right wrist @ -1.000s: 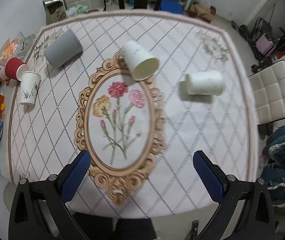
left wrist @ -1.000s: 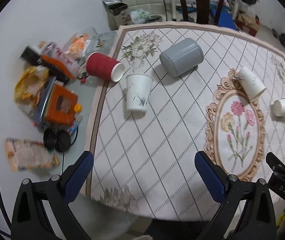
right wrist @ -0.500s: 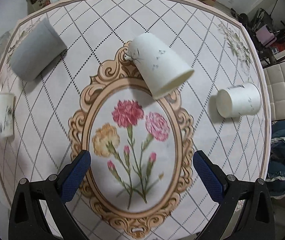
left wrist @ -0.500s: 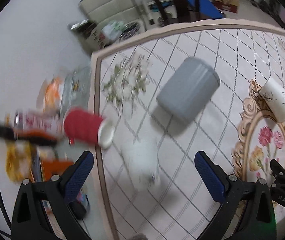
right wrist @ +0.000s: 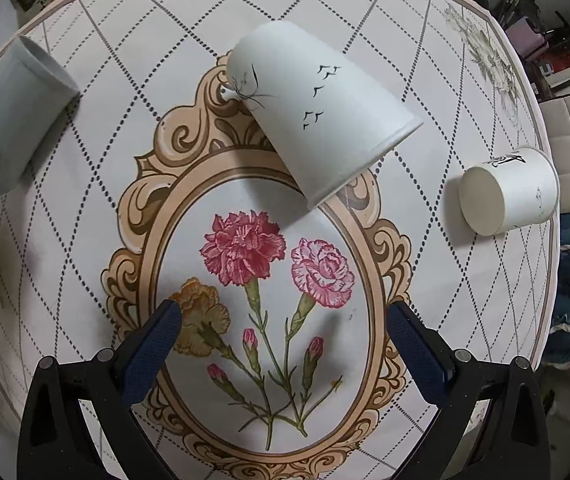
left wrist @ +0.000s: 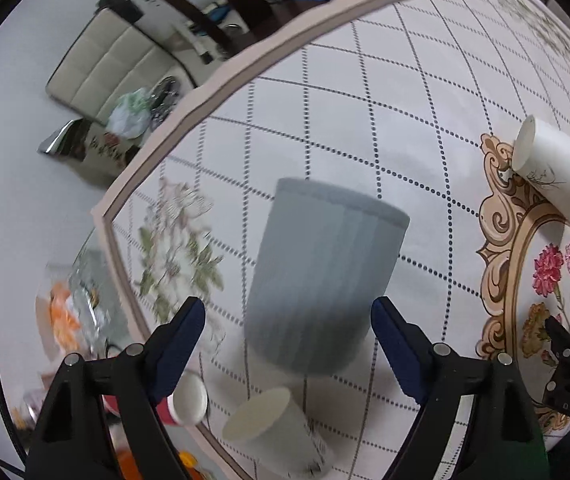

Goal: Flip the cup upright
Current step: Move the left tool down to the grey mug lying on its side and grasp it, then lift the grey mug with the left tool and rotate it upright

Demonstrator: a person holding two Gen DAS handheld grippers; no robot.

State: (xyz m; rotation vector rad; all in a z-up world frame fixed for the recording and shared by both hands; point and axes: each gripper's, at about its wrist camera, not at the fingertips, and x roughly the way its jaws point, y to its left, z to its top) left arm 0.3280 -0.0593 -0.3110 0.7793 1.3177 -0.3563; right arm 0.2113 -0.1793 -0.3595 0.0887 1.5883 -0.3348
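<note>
A grey ribbed cup [left wrist: 325,276] lies on its side on the patterned tablecloth [left wrist: 365,112]. My left gripper [left wrist: 288,334] is open, its blue fingers on either side of the cup's near end, not touching. A white cup with bird prints [right wrist: 317,120] lies tilted on its side ahead of my open, empty right gripper [right wrist: 283,334], well apart. The grey cup also shows in the right wrist view [right wrist: 13,116] at far left. A smaller white cup [right wrist: 509,192] lies on its side at right.
A white cup [left wrist: 277,440] and a red cup [left wrist: 181,400] lie on their sides under my left gripper near the table edge. Snack packets [left wrist: 65,312] lie on the floor at left. Chairs [left wrist: 101,68] stand beyond the table.
My left gripper has moved forward until its fingers flank the grey cup. My right gripper has moved closer to the bird-print cup. No cup has moved.
</note>
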